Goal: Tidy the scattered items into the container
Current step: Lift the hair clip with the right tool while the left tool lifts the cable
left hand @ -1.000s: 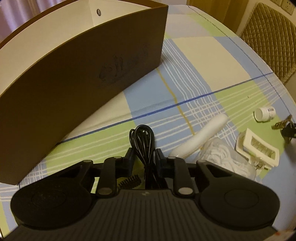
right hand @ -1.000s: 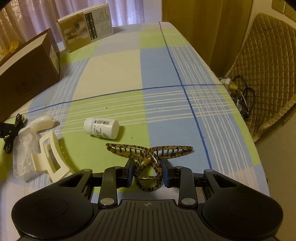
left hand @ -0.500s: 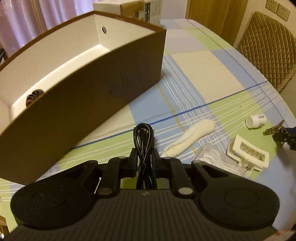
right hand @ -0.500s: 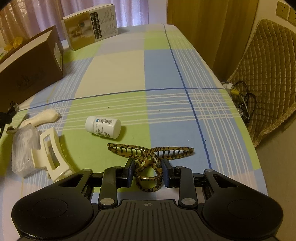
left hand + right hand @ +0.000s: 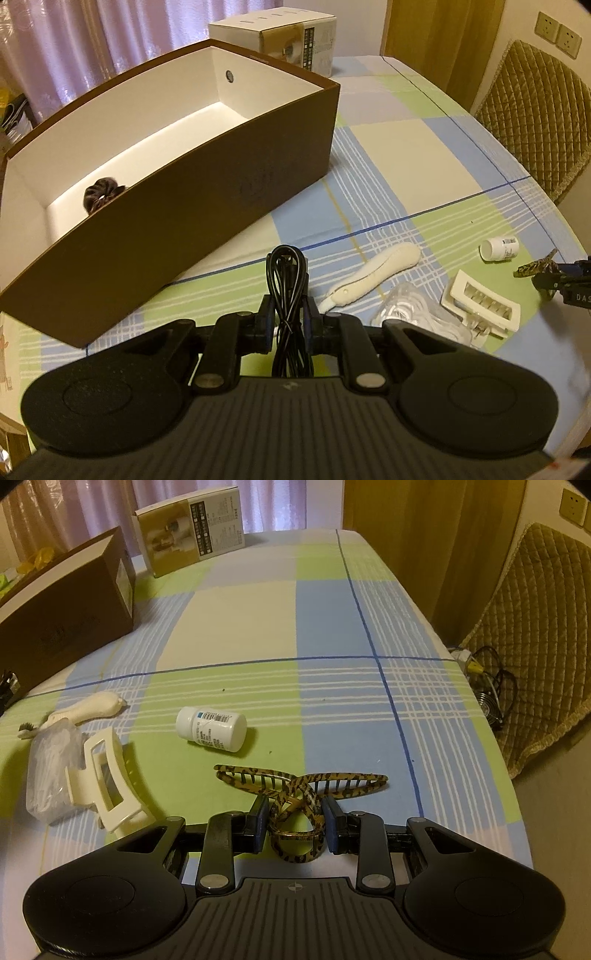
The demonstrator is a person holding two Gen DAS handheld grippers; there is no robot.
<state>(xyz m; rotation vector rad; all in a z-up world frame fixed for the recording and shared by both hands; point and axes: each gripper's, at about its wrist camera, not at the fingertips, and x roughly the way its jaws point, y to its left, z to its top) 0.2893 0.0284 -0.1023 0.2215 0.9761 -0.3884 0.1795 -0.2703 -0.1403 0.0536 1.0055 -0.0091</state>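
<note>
Left wrist view. The left gripper [image 5: 289, 325] is clamped on a coiled black cable [image 5: 286, 280], the jaws closed on its bundled middle; the loop stands up just ahead of the jaws at frame centre. The brown box [image 5: 192, 206] fills the upper left, open-topped, a dark scrunchie [image 5: 101, 194] seen at its lower-left end. The carry is judged best done high enough for the near wall to be cleared, with release made only once the coil hangs over the white interior. A white brush [image 5: 373, 278], a cream hair claw [image 5: 480, 304] and a white pill bottle [image 5: 498, 248] are left on the checked bench [image 5: 406, 158], right of centre.

Right wrist view. The right gripper [image 5: 294, 821] is closed on a leopard-print hair claw [image 5: 301, 794]; its ring end is pinched between the jaws and its toothed arms spread just beyond them. The grip looks off-centre, so a slow, level lift is advised. The box is seen at the upper left, well apart.
</note>
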